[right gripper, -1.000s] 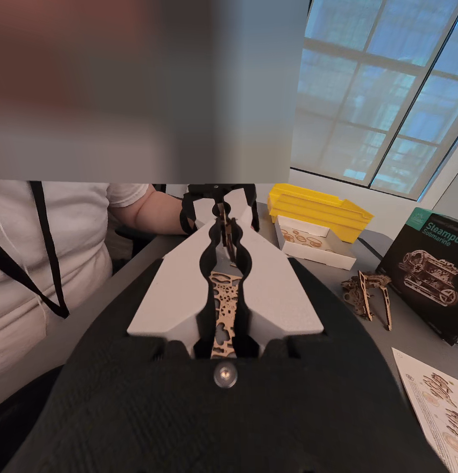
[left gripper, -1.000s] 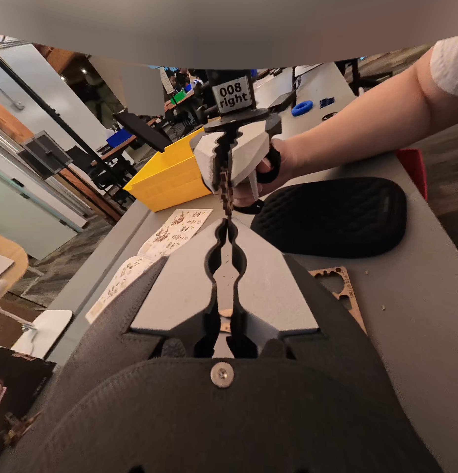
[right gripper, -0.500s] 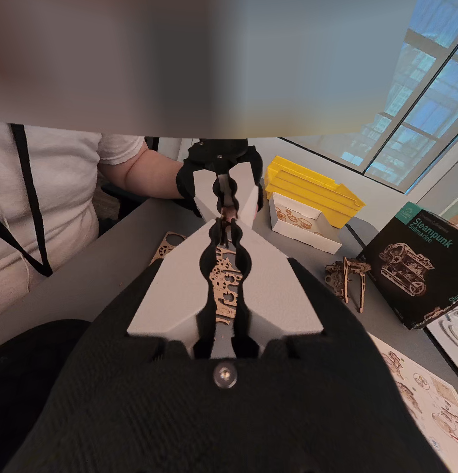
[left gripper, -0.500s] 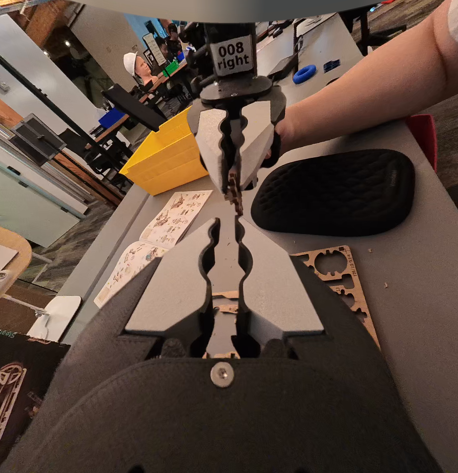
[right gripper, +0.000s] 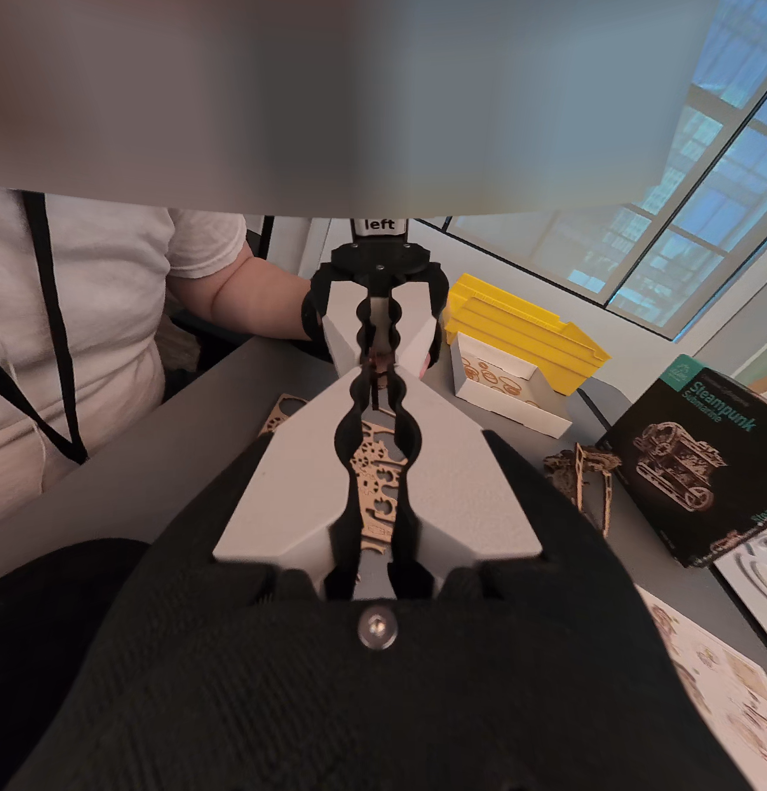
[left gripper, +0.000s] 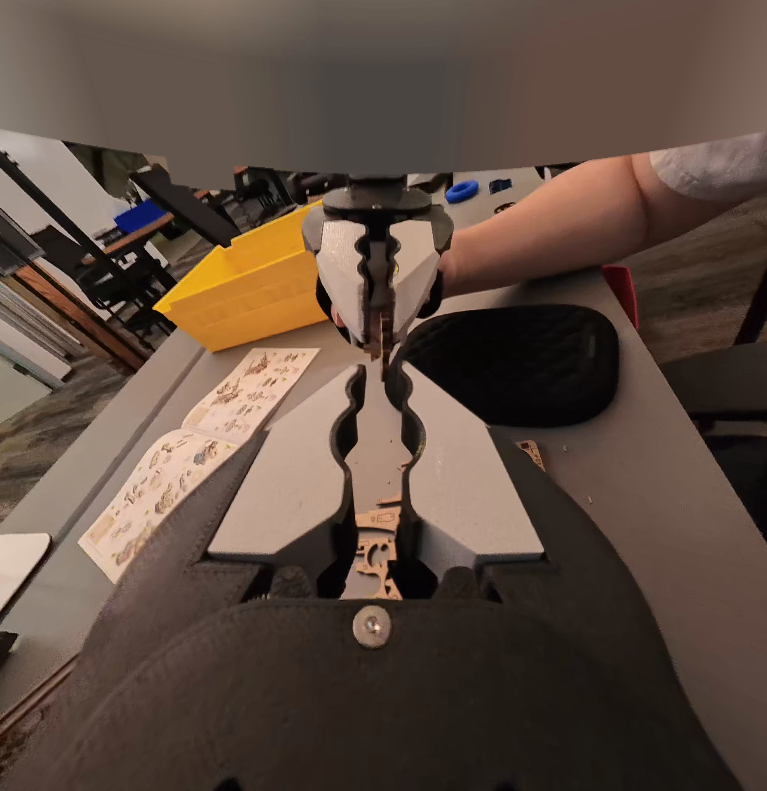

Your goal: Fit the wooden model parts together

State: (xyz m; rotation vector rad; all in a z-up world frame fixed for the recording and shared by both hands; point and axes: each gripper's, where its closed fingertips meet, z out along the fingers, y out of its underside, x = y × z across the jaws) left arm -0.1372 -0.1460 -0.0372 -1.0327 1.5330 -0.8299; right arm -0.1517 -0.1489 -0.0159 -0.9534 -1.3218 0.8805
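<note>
My right gripper (left gripper: 378,338) faces the left wrist camera and is shut on a small dark wooden part (left gripper: 380,347) that sticks out of its tips, edge on. My left gripper (left gripper: 379,372) is open by a narrow gap and empty, its tips just below and in front of that part. In the right wrist view the part (right gripper: 375,379) sits between my right gripper's tips (right gripper: 378,374), and the left gripper (right gripper: 379,355) stands tip to tip opposite. A laser-cut wooden sheet (right gripper: 375,492) lies on the grey table under both grippers.
A yellow bin (left gripper: 244,291), an open instruction booklet (left gripper: 227,419) and a black pad (left gripper: 510,364) lie on the table. A white box with parts (right gripper: 501,385), a partly built wooden model (right gripper: 578,475) and a dark kit box (right gripper: 694,462) stand to the right. A person sits at the far edge. Both grippers' tips are close together, under 4 cm apart.
My left gripper opened from nearly shut around the part's end and let it go. The right gripper kept the part. Both grippers stay tip to tip, a little lower over the table.
</note>
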